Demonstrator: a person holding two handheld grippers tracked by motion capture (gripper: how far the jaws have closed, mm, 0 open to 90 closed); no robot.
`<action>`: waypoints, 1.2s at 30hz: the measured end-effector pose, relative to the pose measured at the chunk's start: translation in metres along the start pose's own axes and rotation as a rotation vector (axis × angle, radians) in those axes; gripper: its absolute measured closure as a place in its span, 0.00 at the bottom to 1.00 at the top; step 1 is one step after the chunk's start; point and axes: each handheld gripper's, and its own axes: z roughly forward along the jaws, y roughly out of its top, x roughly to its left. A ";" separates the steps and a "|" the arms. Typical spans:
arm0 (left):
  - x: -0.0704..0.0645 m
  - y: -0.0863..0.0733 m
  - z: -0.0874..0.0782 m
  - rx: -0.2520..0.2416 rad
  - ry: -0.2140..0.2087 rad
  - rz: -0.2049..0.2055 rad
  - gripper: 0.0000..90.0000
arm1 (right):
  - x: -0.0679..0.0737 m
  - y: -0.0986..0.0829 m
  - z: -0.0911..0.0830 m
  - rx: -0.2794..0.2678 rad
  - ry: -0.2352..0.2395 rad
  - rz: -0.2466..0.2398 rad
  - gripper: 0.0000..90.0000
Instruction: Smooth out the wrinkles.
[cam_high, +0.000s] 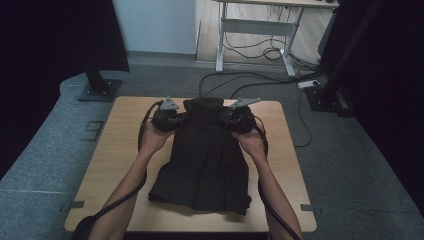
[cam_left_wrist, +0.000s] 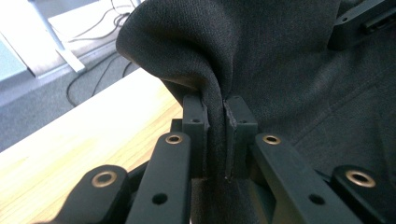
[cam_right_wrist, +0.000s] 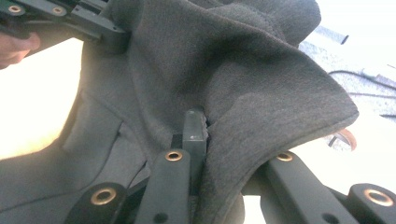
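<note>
Both pinches are done. My left gripper (cam_high: 175, 119) is clamped on the far-left edge of the dark garment (cam_high: 202, 170), with a fold of cloth squeezed between the jaws in the left gripper view. My right gripper (cam_high: 231, 118) bites the far-right edge likewise. The far end is lifted off the wooden table (cam_high: 107, 155); the near part lies flat, mid-table. Left, by my read: carry the far edge toward me to fold it, then release.

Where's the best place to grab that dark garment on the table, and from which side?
Take the dark garment by its narrow far edge, one corner in each hand-held gripper, left and right, coming from the outer sides. That edge folds into a thin ridge the jaws can pinch.
</note>
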 end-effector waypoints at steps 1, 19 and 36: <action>-0.005 -0.006 -0.006 -0.014 -0.005 0.011 0.90 | 0.008 -0.004 -0.006 -0.007 0.004 -0.027 0.86; -0.060 -0.063 -0.040 -0.031 -0.067 0.097 0.90 | 0.062 -0.071 -0.037 -0.018 0.103 -0.042 0.86; -0.095 -0.134 -0.040 0.056 -0.152 0.050 0.89 | 0.095 -0.140 -0.025 0.044 0.184 0.027 0.86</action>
